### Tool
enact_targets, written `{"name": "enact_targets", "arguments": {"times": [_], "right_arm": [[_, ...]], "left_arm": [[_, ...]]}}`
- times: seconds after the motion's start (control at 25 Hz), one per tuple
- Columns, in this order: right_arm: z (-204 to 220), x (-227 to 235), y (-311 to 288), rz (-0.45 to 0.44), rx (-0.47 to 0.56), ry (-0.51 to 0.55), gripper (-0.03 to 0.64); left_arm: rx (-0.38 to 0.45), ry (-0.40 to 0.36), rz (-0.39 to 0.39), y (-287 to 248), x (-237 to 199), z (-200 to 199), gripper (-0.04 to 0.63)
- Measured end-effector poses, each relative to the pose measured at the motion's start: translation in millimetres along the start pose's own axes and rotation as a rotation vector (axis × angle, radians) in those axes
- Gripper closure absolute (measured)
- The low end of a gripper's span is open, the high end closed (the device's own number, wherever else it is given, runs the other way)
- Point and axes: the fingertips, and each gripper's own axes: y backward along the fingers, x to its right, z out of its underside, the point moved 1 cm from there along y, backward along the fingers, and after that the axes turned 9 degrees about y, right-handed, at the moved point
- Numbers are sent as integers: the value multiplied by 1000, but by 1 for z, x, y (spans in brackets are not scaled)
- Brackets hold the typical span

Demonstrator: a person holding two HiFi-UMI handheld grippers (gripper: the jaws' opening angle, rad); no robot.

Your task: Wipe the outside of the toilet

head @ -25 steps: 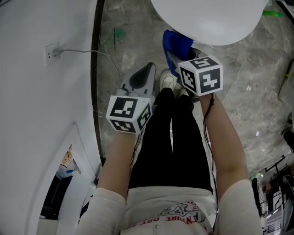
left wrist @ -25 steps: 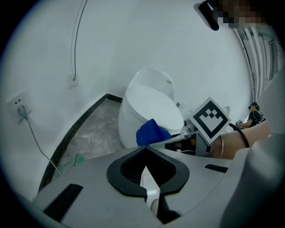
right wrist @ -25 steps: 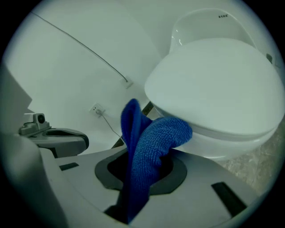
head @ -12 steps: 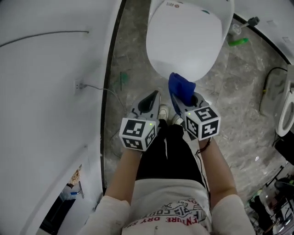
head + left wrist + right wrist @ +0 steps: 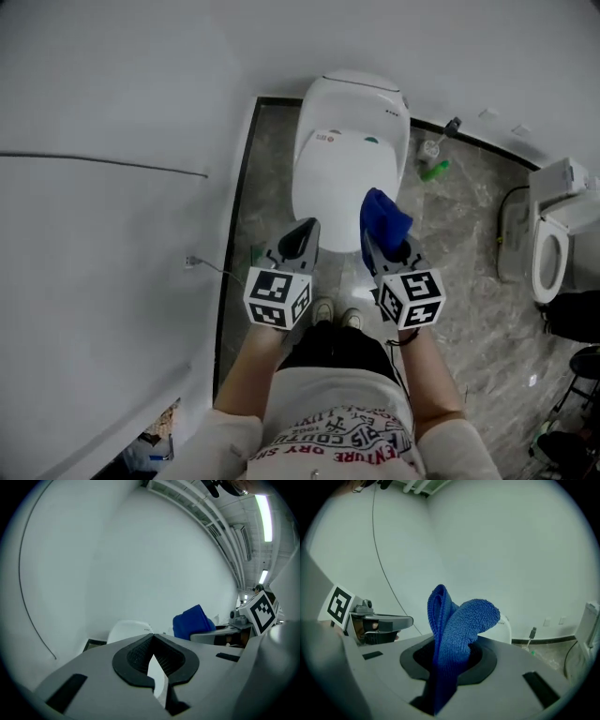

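**Right claw** (image 5: pixel 449 667): closed on a blue terry cloth (image 5: pixel 459 620). The cloth is pinched low between the two jaws. Its free part rises past the tips in two folded lobes, one narrow and upright, the other broader and bent to the right.

**Left claw** (image 5: pixel 153 644): jaws drawn together at the tips, with nothing held between them. Only a thin pale wedge shows behind the meeting point. In the head view the two claws lie side by side, apart from one another and pointing the same way.

**Task object**: a white ceramic toilet with its lid down (image 5: pixel 349 141). It stands at the far edge of the grey marbled floor (image 5: pixel 469 244), its tank end against the white wall (image 5: pixel 112 84) and close to the floor's far left corner. In the head view the cloth overlaps the near right part of the lid, and the left claw's tip lies by the near left rim. Whether either touches the porcelain cannot be told. In the right gripper view the toilet appears low, behind the cloth.

**Surroundings**: the person's pale shoes (image 5: pixel 323 310) stand on the floor just before the front of the bowl. A small green object (image 5: pixel 434 171) lies on the floor to the right of the toilet, near the far edge. A second white toilet with its seat exposed (image 5: pixel 553 239) stands at the floor's right edge, well apart from the first. A thin dark cable (image 5: pixel 103 163) runs along the left wall.
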Motion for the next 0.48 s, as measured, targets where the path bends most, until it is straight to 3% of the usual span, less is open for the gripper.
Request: {"name": "enact_targets", "arguments": {"times": [0.28,0.48], "right_arm": [[-102,6,66,169,96,51,545],[-161,-3,99,226,161,93,545]], "left_arm": [[93,-85,38,47,32,-100,588],[160,-117,49,84,48,-150,588]]}}
